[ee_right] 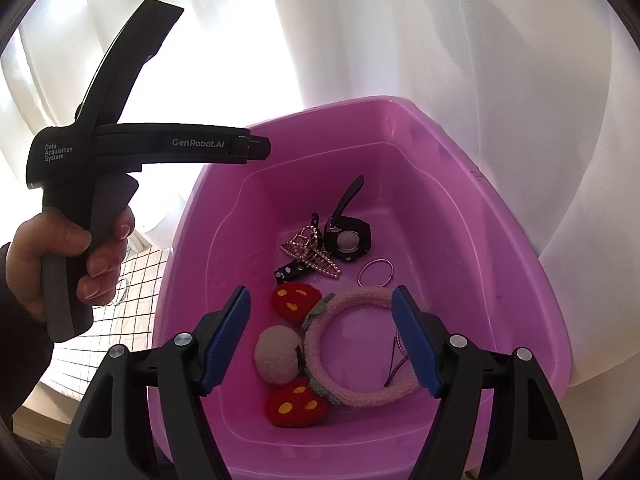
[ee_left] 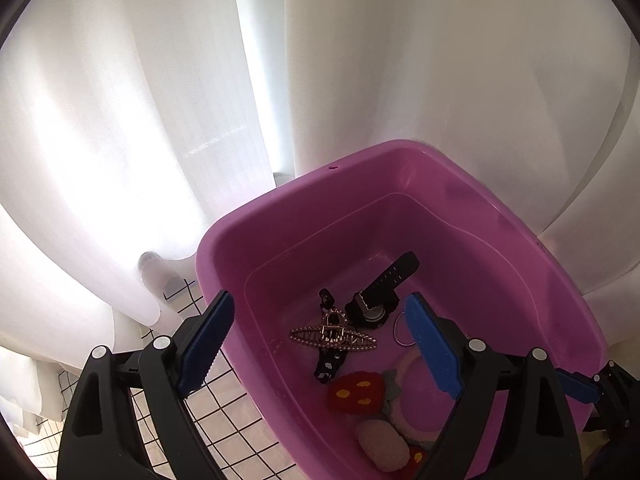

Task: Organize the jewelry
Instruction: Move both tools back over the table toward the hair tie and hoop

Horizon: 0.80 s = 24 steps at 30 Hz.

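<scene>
A pink plastic tub [ee_left: 520,240] [ee_right: 500,216] holds the jewelry: a black watch [ee_left: 376,300] [ee_right: 348,236], a pearl claw clip [ee_left: 334,336] [ee_right: 310,256], a dark dotted clip [ee_left: 328,368] [ee_right: 288,272], a thin ring hoop [ee_left: 402,334] [ee_right: 376,272] and a fuzzy pink headband with red strawberries [ee_left: 354,394] [ee_right: 352,344]. My left gripper [ee_left: 320,340] is open and empty above the tub's near-left rim. My right gripper [ee_right: 320,340] is open and empty above the headband. The left gripper's body [ee_right: 100,160], held in a hand, shows in the right wrist view.
White curtains [ee_left: 160,120] [ee_right: 480,40] hang close behind the tub. The tub stands on a white cloth with a black grid [ee_left: 224,412] [ee_right: 136,280]. A thin ring [ee_right: 120,292] lies on the cloth left of the tub.
</scene>
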Available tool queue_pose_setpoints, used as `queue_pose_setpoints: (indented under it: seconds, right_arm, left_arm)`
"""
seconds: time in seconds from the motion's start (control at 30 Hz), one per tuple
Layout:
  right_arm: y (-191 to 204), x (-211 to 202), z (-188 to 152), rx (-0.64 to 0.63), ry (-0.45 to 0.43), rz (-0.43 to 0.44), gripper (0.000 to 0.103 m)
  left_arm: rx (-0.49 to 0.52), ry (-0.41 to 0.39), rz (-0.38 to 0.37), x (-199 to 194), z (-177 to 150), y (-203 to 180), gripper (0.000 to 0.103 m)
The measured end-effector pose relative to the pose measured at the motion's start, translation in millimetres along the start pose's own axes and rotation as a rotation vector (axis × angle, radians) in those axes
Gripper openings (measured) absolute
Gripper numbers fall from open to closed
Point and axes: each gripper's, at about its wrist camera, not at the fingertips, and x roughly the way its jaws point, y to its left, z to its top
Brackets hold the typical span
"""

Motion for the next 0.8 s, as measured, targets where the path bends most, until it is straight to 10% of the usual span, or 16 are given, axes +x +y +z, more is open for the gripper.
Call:
queue_pose_setpoints:
  seconds: [0.8]
  right_arm:
    - [92, 0, 11, -0.242, -0.021, 0.241, 0.076]
  left_arm:
    - [-0.286, -0.129, 0.108, -94, -53, 96, 0.096]
